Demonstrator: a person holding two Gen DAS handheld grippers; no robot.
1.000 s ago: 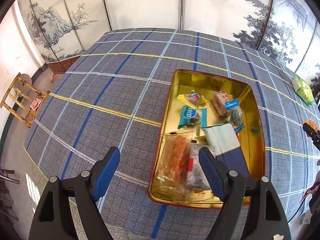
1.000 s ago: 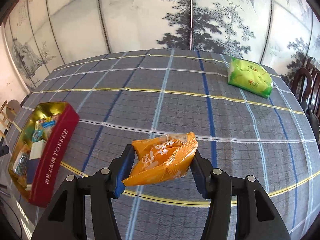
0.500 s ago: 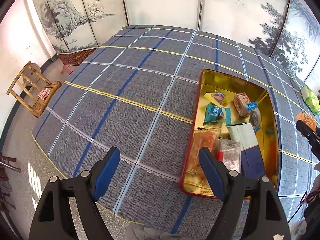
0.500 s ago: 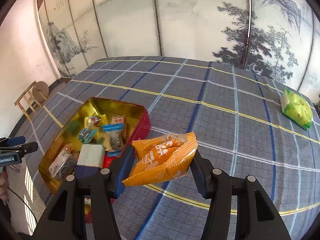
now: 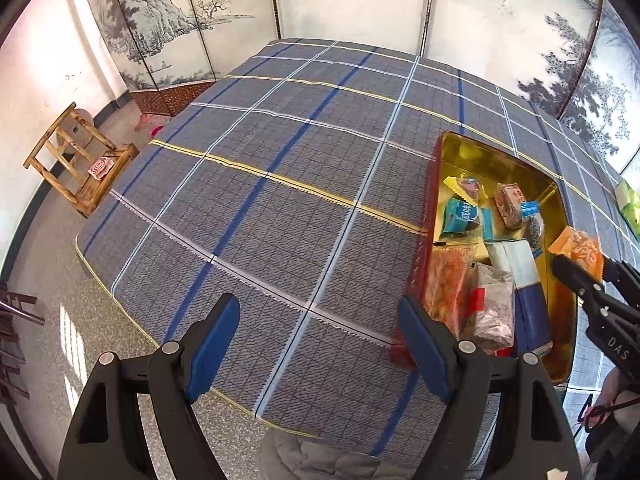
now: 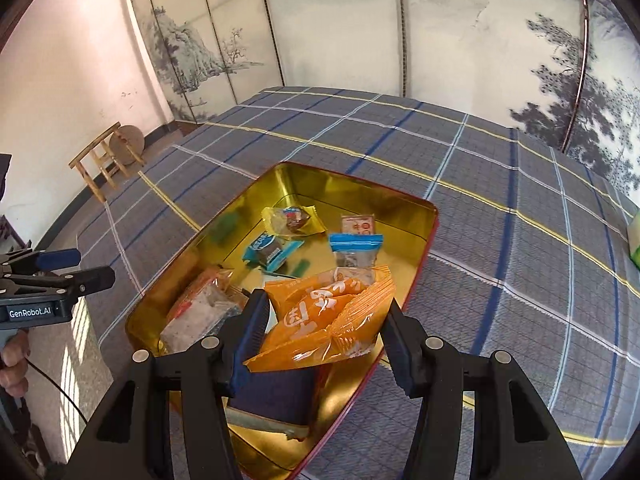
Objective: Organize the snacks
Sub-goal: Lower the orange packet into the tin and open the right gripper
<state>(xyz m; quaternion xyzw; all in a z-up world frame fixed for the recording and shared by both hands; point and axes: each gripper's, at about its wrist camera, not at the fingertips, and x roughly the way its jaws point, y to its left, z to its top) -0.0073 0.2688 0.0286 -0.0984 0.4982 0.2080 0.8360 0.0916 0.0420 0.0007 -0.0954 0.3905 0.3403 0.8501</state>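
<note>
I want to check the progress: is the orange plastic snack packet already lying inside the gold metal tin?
No, the orange plastic snack packet is clamped in the right hand-held gripper, above the gold metal tin.

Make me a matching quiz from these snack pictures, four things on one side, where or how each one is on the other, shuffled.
1. orange packet
2. green packet
3. left gripper
4. gold tin

a. open, nothing between its jaws
b. lying on the cloth, outside the tin
c. clamped in the right gripper
d. holding several wrapped snacks

Pairs: 1-c, 2-b, 3-a, 4-d
</note>
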